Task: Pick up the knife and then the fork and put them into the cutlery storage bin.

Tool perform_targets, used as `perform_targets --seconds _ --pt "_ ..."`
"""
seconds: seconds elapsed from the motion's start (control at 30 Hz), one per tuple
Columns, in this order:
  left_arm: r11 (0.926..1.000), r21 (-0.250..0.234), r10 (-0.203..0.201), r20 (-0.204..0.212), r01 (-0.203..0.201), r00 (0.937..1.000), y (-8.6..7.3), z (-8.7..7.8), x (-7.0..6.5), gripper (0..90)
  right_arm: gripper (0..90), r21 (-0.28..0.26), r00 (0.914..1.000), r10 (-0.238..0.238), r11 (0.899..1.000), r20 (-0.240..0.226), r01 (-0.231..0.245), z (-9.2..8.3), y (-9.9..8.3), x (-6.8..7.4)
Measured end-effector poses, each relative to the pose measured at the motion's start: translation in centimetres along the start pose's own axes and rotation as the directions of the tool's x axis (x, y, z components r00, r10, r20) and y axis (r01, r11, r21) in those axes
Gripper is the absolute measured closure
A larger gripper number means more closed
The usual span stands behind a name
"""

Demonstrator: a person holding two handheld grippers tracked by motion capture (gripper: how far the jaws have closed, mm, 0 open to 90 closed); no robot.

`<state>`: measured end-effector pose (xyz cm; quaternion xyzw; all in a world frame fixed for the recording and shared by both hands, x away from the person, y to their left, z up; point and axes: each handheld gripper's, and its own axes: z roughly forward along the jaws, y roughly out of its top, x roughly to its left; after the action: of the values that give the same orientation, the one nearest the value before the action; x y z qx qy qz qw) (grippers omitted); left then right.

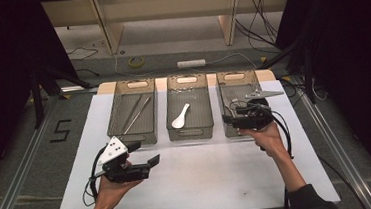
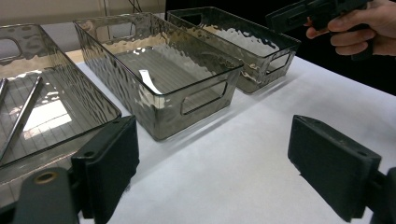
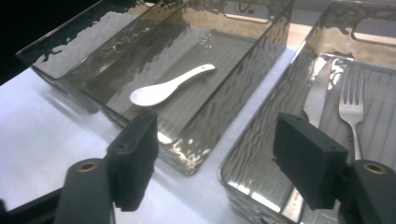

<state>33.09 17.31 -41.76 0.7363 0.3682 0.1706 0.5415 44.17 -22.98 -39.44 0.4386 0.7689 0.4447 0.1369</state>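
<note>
High view is showing the right hand-held gripper (image 1: 238, 114) hovering open and empty over the right tray (image 1: 230, 131), where a fork (image 3: 352, 109) is lying; the left hand-held gripper (image 1: 145, 154) is waiting open over the desk (image 1: 204, 178).

A silver fork (image 3: 351, 109) is seen lying flat on the ribbed floor of the right-hand smoked translucent bin (image 1: 228, 112), its tines turned toward the bin's far, handled end and its handle running back toward the near wall. A silver knife (image 3: 319, 95) is laid just beside it, roughly parallel, on the side nearer the middle bin. The bin itself is stood upright on the white table cover, last in a row of three, with its near rim at the cover's right part.
</note>
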Motion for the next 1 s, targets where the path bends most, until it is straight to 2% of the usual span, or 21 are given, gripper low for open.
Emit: perform_targets --seconds 0.27,0.47,0.67,1.0 --pt "1.0 0.005 -0.003 0.001 0.003 1.0 0.0 0.1 0.0 15.8 31.0 -0.068 0.9984 -0.013 0.998 -0.055 0.009 -1.0 -0.9 1.3" --pt "1.0 0.006 -0.004 -0.005 0.004 1.0 0.0 0.0 0.1 15.8 30.4 -0.087 0.9964 -0.032 0.996 -0.078 0.025 -1.3 -1.8 2.2" --pt "1.0 0.006 -0.001 -0.004 0.001 1.0 0.0 0.0 0.1 15.8 29.6 -0.102 0.9921 -0.073 0.993 -0.102 0.062 -1.7 -2.7 3.1" --pt "1.0 0.006 0.0 0.0 0.0 1.0 0.0 -0.2 0.1 15.8 28.2 -0.125 0.9894 -0.082 0.99 -0.12 0.067 -3.0 -4.6 4.0"
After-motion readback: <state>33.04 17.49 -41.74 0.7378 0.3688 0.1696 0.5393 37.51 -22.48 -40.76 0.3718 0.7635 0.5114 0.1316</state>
